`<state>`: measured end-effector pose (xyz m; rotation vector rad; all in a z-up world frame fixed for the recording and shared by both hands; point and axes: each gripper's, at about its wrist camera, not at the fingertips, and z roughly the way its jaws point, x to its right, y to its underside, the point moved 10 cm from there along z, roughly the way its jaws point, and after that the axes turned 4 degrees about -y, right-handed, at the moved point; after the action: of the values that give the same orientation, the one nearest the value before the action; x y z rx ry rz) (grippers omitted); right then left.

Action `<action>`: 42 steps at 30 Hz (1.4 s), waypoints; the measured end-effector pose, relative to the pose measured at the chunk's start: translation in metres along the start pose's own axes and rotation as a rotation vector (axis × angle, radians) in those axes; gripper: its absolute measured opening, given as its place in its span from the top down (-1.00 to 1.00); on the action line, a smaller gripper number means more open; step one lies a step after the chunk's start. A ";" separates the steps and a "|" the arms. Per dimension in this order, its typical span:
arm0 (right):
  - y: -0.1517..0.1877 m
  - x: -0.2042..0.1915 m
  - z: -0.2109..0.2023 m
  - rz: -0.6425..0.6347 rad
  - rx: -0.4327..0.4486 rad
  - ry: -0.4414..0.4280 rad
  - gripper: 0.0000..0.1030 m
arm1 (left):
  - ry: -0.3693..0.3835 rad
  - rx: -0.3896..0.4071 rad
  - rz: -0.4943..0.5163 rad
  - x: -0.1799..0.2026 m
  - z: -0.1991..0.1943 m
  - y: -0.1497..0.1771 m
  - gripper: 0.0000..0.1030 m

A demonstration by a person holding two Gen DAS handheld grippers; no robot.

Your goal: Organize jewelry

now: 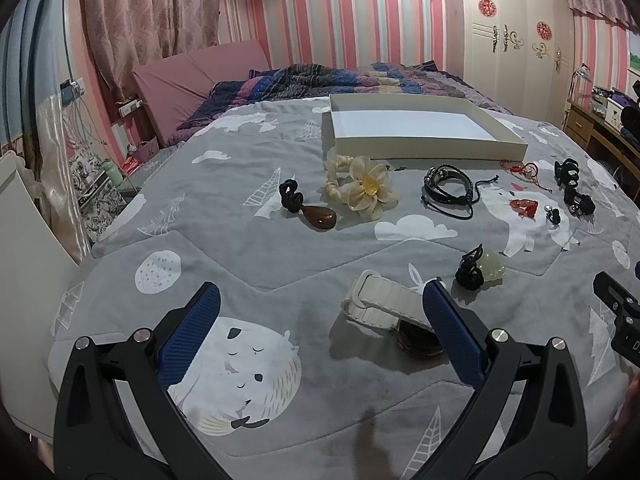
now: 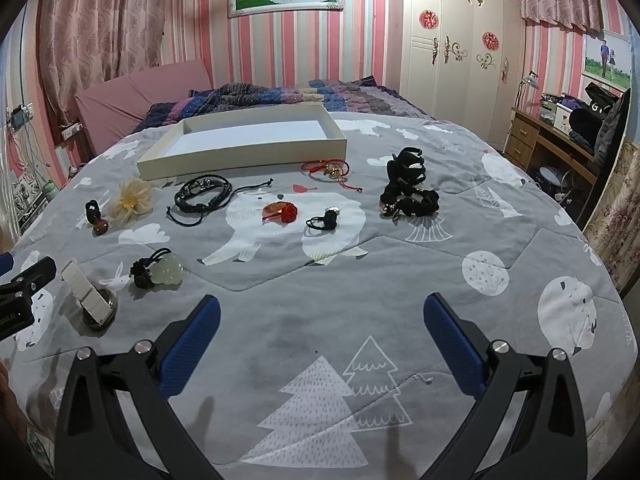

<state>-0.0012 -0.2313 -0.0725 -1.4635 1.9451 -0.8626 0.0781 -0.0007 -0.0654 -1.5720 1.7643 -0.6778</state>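
Jewelry lies scattered on a grey printed bedspread in front of an empty white tray (image 1: 424,152) (image 2: 240,158). My left gripper (image 1: 322,300) is open, and a white-strapped watch (image 1: 376,300) (image 2: 86,294) lies just inside its right finger. Beyond it are a pale green pendant on a black knot (image 1: 486,270) (image 2: 164,270), a brown teardrop pendant (image 1: 318,216), a cream flower hair tie (image 1: 366,186) (image 2: 130,200) and a black braided bracelet (image 1: 448,188) (image 2: 204,196). My right gripper (image 2: 322,308) is open over bare bedspread, with a black ring (image 2: 326,220), a red knot charm (image 2: 282,212) and black scrunchies (image 2: 408,196) beyond it.
A rumpled dark quilt (image 1: 340,80) and a pink headboard cushion (image 1: 200,84) lie behind the tray. A white wardrobe (image 2: 452,44) and a wooden desk (image 2: 540,136) stand to the right. The bed edge drops off at the left, by a white panel (image 1: 24,280).
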 end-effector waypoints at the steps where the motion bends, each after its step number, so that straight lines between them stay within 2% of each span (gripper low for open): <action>1: 0.000 0.000 0.000 -0.001 -0.001 0.000 -0.97 | 0.001 -0.001 0.000 0.000 0.000 0.000 -0.94; 42: 0.006 0.002 0.004 0.008 -0.006 -0.001 -0.97 | 0.002 -0.007 -0.003 -0.001 0.001 0.001 -0.94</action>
<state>-0.0026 -0.2326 -0.0793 -1.4584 1.9536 -0.8527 0.0783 0.0006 -0.0668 -1.5797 1.7675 -0.6754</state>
